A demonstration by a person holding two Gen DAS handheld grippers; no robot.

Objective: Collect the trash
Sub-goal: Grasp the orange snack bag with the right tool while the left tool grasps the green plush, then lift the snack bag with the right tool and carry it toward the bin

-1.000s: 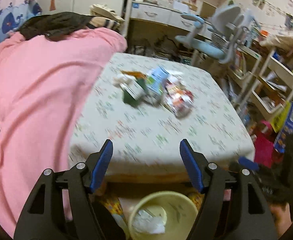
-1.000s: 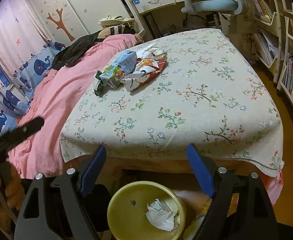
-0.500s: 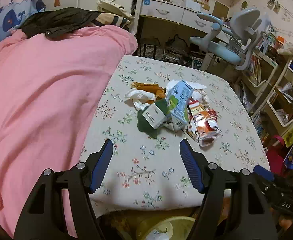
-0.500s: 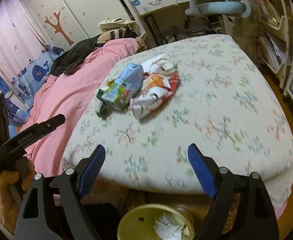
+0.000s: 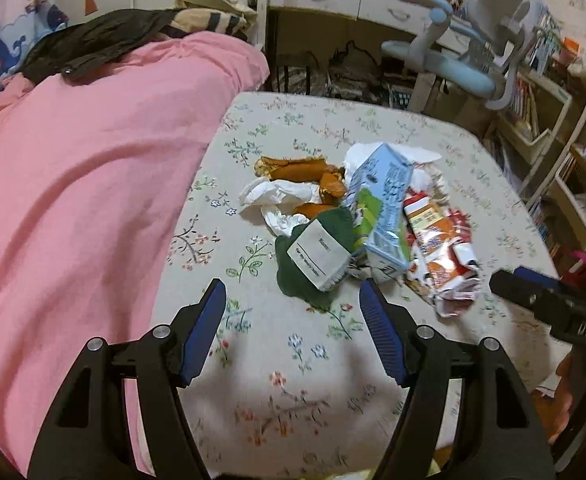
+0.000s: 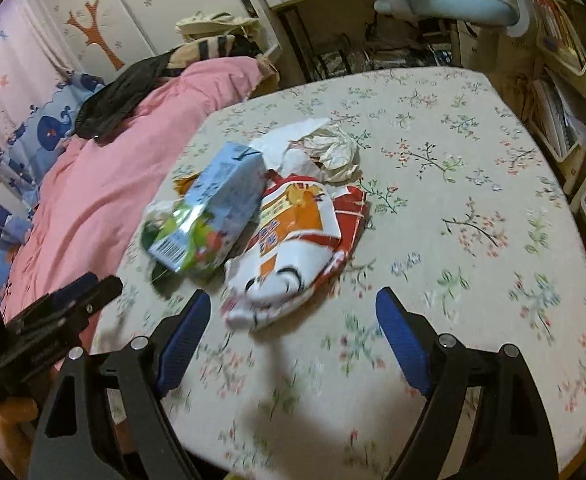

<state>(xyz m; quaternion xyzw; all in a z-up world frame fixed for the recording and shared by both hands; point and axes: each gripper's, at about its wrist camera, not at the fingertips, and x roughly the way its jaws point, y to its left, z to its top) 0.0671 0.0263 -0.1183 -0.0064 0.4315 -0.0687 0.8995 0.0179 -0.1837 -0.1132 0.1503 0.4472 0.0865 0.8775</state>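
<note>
A heap of trash sits on the flowered table (image 5: 293,360): a blue-green carton (image 5: 381,208) lies across the middle, a red and orange snack wrapper (image 5: 441,248) touches it at 3 o'clock, a dark green pouch with a white label (image 5: 317,258) lies against it at 8 o'clock, and white tissue (image 5: 277,200) and orange peel (image 5: 297,168) lie at its 10 o'clock. In the right wrist view, crumpled paper (image 6: 337,152) lies at the wrapper's (image 6: 293,240) 12 o'clock, beyond the carton (image 6: 217,208).

A pink blanket (image 5: 73,200) borders the table's 9 o'clock edge, with dark clothing on top. A desk chair (image 5: 473,52) and shelves of books stand past the 1 to 3 o'clock edges. The cloth between the heap and both grippers is bare, and the wide 3 o'clock half of the table is open.

The left gripper (image 5: 293,312) hangs over the near cloth, jaws apart and empty, just short of the green pouch. The right gripper (image 6: 289,320) has jaws spread wide, holding nothing, with the wrapper's near end between its tips.

A second ago both grippers hung beyond the table's near edge above a yellow bin; they have since come forward over the table, and the bin is out of view.
</note>
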